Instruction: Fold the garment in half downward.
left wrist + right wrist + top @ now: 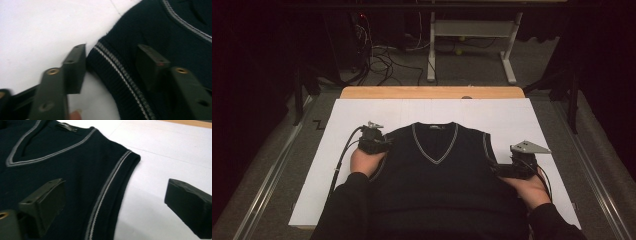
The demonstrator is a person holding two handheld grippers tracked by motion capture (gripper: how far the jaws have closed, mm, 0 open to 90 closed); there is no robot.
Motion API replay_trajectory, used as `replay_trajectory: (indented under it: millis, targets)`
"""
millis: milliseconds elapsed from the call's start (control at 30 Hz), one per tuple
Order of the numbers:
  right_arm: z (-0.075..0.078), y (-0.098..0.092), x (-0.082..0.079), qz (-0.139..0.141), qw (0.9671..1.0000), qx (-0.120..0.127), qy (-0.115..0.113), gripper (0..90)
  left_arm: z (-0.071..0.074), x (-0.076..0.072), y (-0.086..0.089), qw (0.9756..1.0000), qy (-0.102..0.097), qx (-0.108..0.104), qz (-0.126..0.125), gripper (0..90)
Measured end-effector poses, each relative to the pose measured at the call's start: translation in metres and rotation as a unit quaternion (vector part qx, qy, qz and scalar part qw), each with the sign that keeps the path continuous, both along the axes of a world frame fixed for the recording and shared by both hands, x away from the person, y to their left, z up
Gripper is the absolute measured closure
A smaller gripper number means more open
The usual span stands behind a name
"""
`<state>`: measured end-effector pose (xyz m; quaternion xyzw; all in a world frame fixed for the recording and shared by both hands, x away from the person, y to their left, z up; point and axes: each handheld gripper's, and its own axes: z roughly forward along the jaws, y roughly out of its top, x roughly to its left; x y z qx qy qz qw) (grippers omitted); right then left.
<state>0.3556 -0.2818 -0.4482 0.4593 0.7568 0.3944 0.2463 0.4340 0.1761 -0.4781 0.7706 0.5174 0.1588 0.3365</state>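
A dark room with cables on the floor surrounds a wooden table (432, 92) covered by a white sheet (512, 120).

High view: a black vest (437, 175) with grey-striped trim lies flat on the sheet, neck away from the person. The left gripper (373, 142) sits at the vest's left armhole, near the shoulder, held by a hand (366, 162). The right gripper (512, 170) sits at the vest's right edge, below the other armhole, in the other hand (529, 190), a grey plate (529, 148) on top. How far either pair of jaws stands apart cannot be told from here.

Left gripper view: the jaws stand apart and straddle the vest's armhole trim (117, 72). One finger (75, 67) is over the white sheet just beside the vest's edge; the other finger (150, 65) is over the dark knit. The striped trim runs between them. The pads are not pressing the cloth together.

Right gripper view: the jaws stand wide apart. One finger (45, 205) is over the vest's knit, inside the armhole trim (107, 192); the other finger (190, 205) is over the bare sheet, well clear of the vest. The vest's edge lies between them, ungripped. The V-neck (25, 155) lies beyond.
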Motion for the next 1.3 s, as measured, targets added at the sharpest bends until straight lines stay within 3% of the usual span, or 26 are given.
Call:
replay_trajectory:
  millis: [33,200,333,533,567,633,667,733,867,900,933,1033,1067,1167,1233,1300]
  targets:
    - [-0.001,0.0,0.008,-0.006,0.9999,0.0,0.011,10.9,-0.001,-0.002,0.0,1.0,-0.003,-0.008,-0.002,52.9]
    - [-0.004,0.002,0.036,-0.037,0.9977,0.009,0.055,26.0,-0.002,-0.005,0.001,0.9996,-0.004,-0.019,-0.019,66.8]
    - [-0.005,0.01,0.056,-0.047,0.9966,-0.003,0.067,29.5,-0.002,-0.005,0.002,0.9994,-0.002,-0.028,-0.022,68.6]
    - [-0.012,0.026,0.085,-0.075,0.9917,-0.013,0.104,36.6,-0.003,-0.005,0.004,0.9991,0.0,-0.035,-0.023,68.7]
    - [-0.012,0.026,0.085,-0.075,0.9917,-0.013,0.104,36.6,-0.003,-0.005,0.004,0.9991,0.0,-0.035,-0.023,68.7]
    - [-0.016,0.03,0.089,-0.079,0.991,-0.026,0.105,42.5,-0.003,-0.004,0.005,0.9989,0.003,-0.04,-0.023,68.6]
    - [-0.016,0.036,0.091,-0.075,0.9915,-0.037,0.1,50.0,-0.003,-0.004,0.005,0.9989,0.003,-0.041,-0.023,68.7]
    - [-0.015,0.039,0.092,-0.077,0.9908,-0.039,0.103,53.9,-0.003,-0.005,0.004,0.9991,0.0,-0.037,-0.023,68.6]
    - [-0.014,0.04,0.09,-0.073,0.9907,-0.039,0.108,62.3,-0.002,-0.006,0.003,0.9992,-0.002,-0.032,-0.025,68.5]
    - [-0.014,0.041,0.089,-0.071,0.9907,-0.037,0.11,66.4,-0.002,-0.006,0.003,0.9992,-0.003,-0.03,-0.026,68.5]
    - [-0.015,0.042,0.086,-0.073,0.9906,-0.018,0.114,76.9,-0.002,-0.006,0.001,0.9993,-0.005,-0.024,-0.027,68.5]
    - [-0.016,0.046,0.084,-0.075,0.991,-0.021,0.109,79.6,-0.001,-0.006,0.001,0.9992,-0.004,-0.023,-0.031,68.6]
    - [-0.015,0.049,0.084,-0.071,0.9912,-0.033,0.107,80.7,0.0,-0.006,0.003,0.9992,0.003,-0.028,-0.028,68.6]
    - [-0.013,0.049,0.084,-0.064,0.9916,-0.036,0.106,80.9,0.004,-0.007,0.005,0.9995,-0.002,-0.026,-0.019,68.6]
    - [-0.01,0.047,0.082,-0.066,0.9928,-0.035,0.093,81.0,0.007,-0.007,0.008,0.9993,-0.008,-0.035,-0.008,68.4]
    - [-0.004,0.044,0.078,-0.065,0.9955,-0.03,0.062,81.3,0.014,-0.01,0.009,0.9988,-0.025,-0.041,-0.007,68.7]
